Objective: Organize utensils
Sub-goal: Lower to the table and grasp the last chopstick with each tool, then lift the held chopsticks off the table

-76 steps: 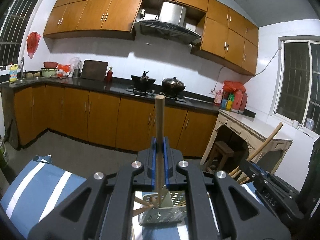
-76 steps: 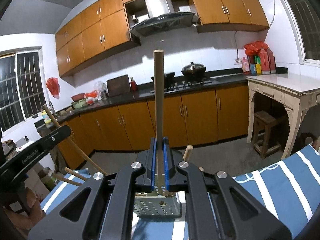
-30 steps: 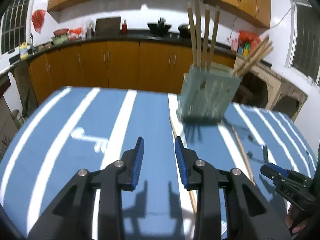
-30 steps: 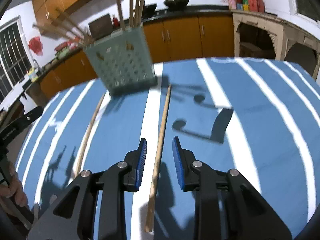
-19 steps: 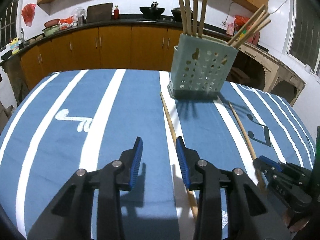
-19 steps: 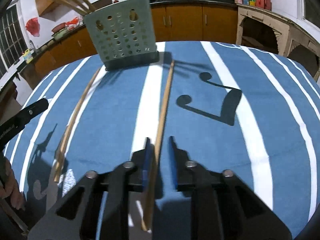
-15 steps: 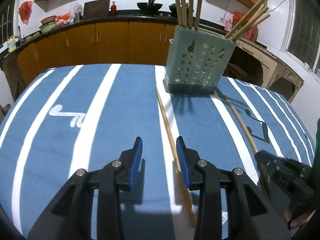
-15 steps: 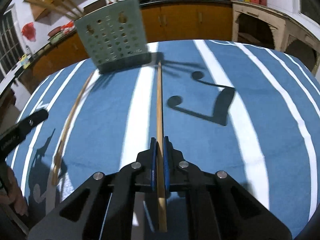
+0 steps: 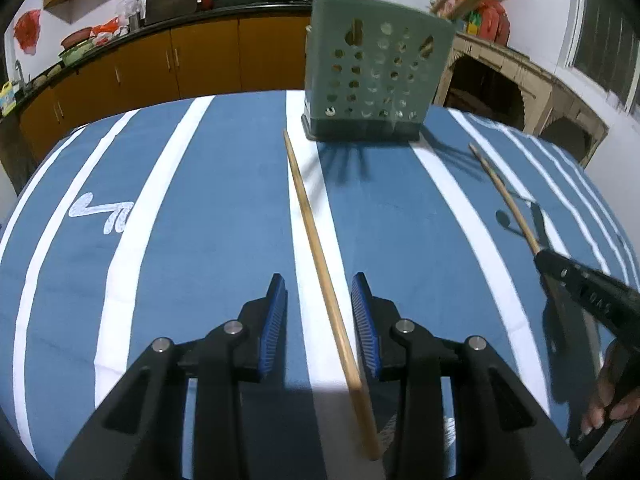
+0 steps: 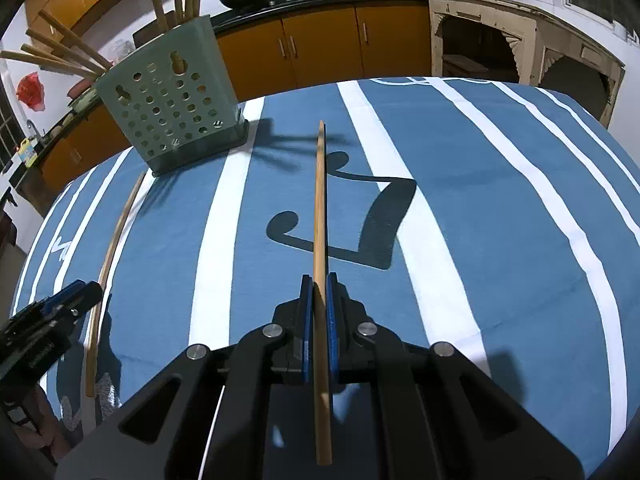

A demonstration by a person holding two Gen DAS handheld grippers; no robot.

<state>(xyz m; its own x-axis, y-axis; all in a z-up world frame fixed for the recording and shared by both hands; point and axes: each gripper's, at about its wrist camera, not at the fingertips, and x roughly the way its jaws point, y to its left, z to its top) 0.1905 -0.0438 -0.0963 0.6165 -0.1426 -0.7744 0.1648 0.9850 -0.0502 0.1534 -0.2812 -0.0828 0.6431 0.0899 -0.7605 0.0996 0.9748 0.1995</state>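
A pale green perforated utensil holder (image 9: 376,76) stands at the far side of the blue striped cloth, with several wooden sticks in it; it also shows in the right wrist view (image 10: 176,108). My left gripper (image 9: 319,292) is open, its jaws on either side of a wooden chopstick (image 9: 316,240) that lies flat on the cloth. My right gripper (image 10: 318,294) is shut on a second wooden chopstick (image 10: 320,208), which points forward just above the cloth. That stick shows at the right of the left wrist view (image 9: 504,196).
The table carries a blue cloth with white stripes (image 10: 500,200). Behind it run orange kitchen cabinets (image 9: 168,60) with pots on a dark counter, and a pale side table (image 10: 520,40) stands at the right.
Both grippers dropped from above the holder to the cloth. The right gripper closed on its chopstick. The left gripper moved forward so its open jaws straddle the other chopstick.
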